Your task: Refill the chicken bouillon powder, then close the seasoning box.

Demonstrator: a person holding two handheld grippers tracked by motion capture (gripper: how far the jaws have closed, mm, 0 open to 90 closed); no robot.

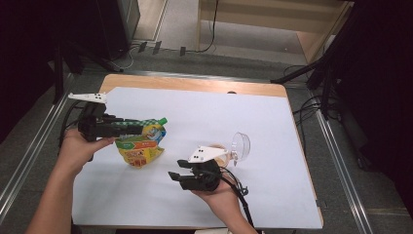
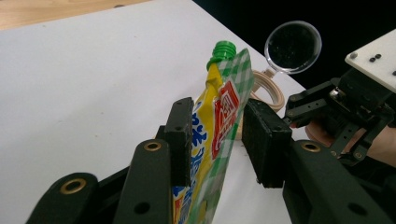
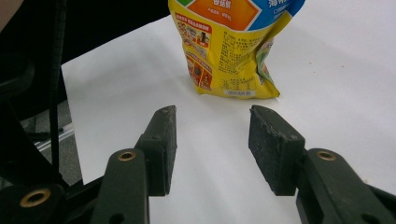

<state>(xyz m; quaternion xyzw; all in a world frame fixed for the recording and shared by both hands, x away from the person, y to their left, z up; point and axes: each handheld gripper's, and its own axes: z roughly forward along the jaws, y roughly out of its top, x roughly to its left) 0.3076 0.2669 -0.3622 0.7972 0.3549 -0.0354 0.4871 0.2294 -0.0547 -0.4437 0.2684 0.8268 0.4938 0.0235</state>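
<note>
A yellow spout pouch (image 1: pixel 141 144) with a green cap stands upright on the white sheet. In the left gripper view the pouch (image 2: pixel 219 116) rises between the jaws of my left gripper (image 2: pixel 219 105). One pad lies close against it and the other stands a little off, so nothing presses on it. From above, the left gripper (image 1: pixel 146 127) reaches in from the left at the pouch's top. My right gripper (image 1: pixel 173 170) hovers to the pouch's lower right, pointing at it. Its own view has the right gripper (image 3: pixel 212 112) open and empty, with the pouch's base (image 3: pixel 229 46) ahead.
A clear round glass piece (image 1: pixel 241 144) and a wooden ring (image 1: pixel 219 151) lie just right of the right hand; both show again as the glass (image 2: pixel 293 46) and ring (image 2: pixel 268 91). The white sheet (image 1: pixel 195 112) covers a wooden table (image 1: pixel 195 83). Cables trail on the floor.
</note>
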